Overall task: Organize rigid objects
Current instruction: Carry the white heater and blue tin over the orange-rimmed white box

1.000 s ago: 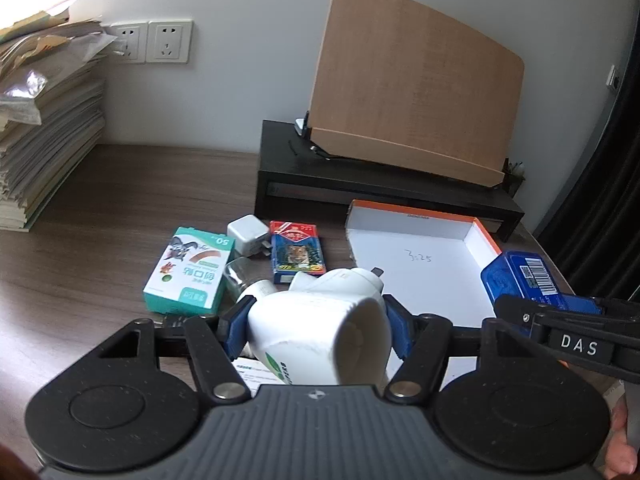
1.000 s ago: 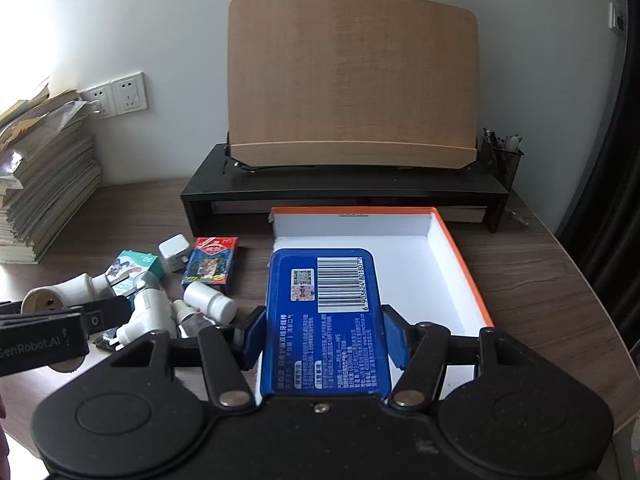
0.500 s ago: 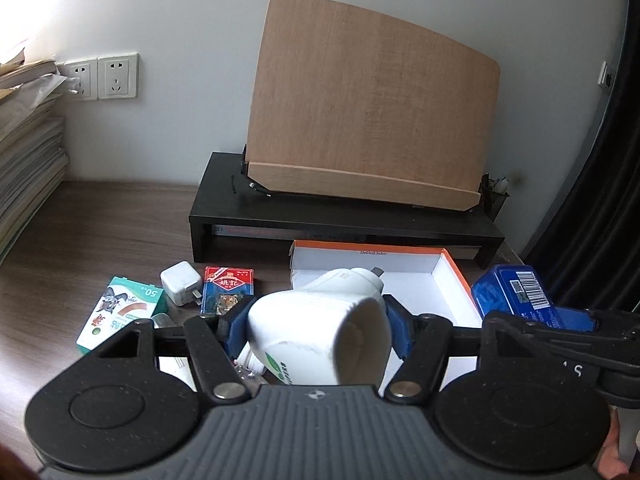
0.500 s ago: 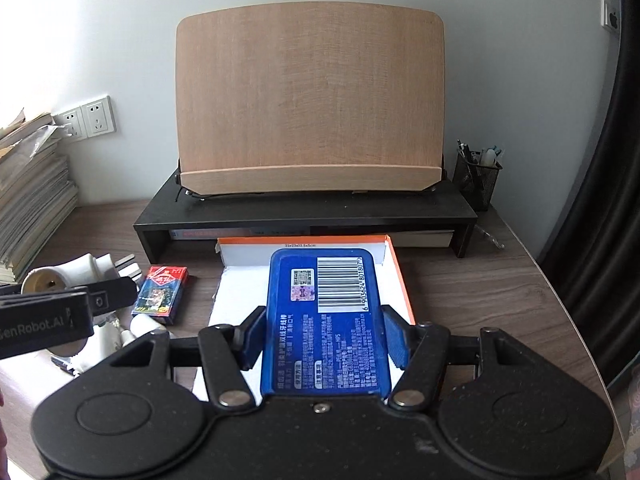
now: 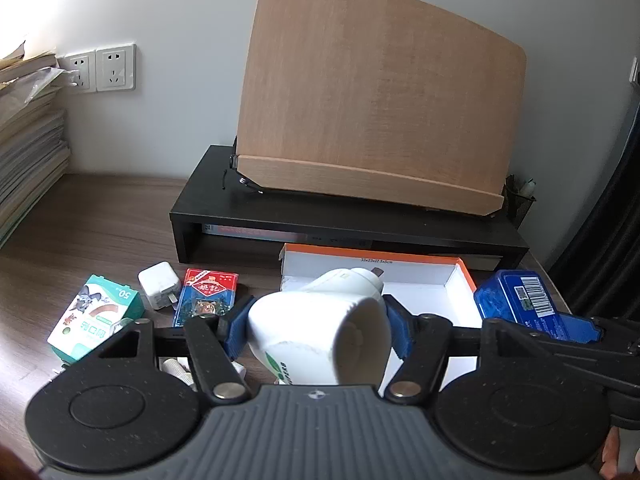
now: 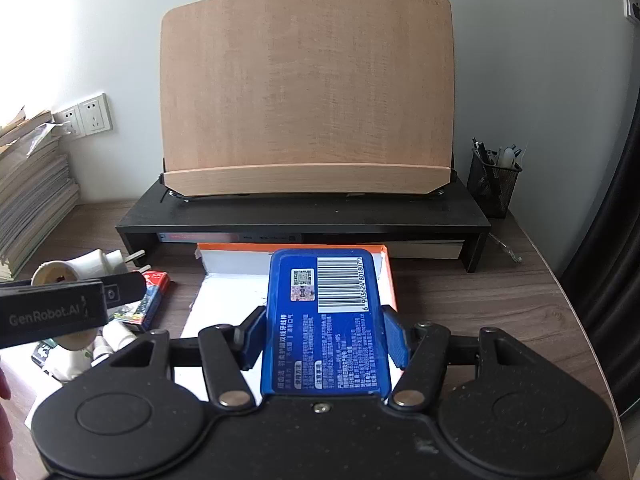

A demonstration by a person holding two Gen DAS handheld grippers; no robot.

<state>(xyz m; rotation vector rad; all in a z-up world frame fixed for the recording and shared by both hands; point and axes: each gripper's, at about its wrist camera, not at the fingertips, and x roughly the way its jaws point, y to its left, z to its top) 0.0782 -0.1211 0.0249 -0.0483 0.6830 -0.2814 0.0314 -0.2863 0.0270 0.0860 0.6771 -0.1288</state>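
Our left gripper (image 5: 318, 330) is clamped on a white lamp socket (image 5: 320, 332), its blue pads pressing both sides; the socket hangs over the near left part of the white box (image 5: 452, 280) with the orange rim. Our right gripper (image 6: 322, 338) is closed on a blue tin (image 6: 324, 320), barcode side up, above that same box.

Only the left view gives us the green carton (image 5: 96, 316) at 9 o'clock, marked "50", a white charger (image 5: 159, 290) beside it, and the face of the red-and-blue card pack (image 5: 208, 296); its characters are too small for us to read. It also shows "33x23x12.5x5cm" printed on the box's far inner wall.

Only the right view gives us the mesh pen cup (image 6: 494, 184) at 2 o'clock beside the black riser (image 6: 304, 216), the socket's plug prongs at 9 o'clock, and "GenRobot.AI" on the left gripper's side. We read the tin's barcode digits as roughly 6 903624 801807; its white Chinese text stays unclear.

Both views show the wooden bookstand (image 6: 308, 96) on the riser at 12 o'clock.
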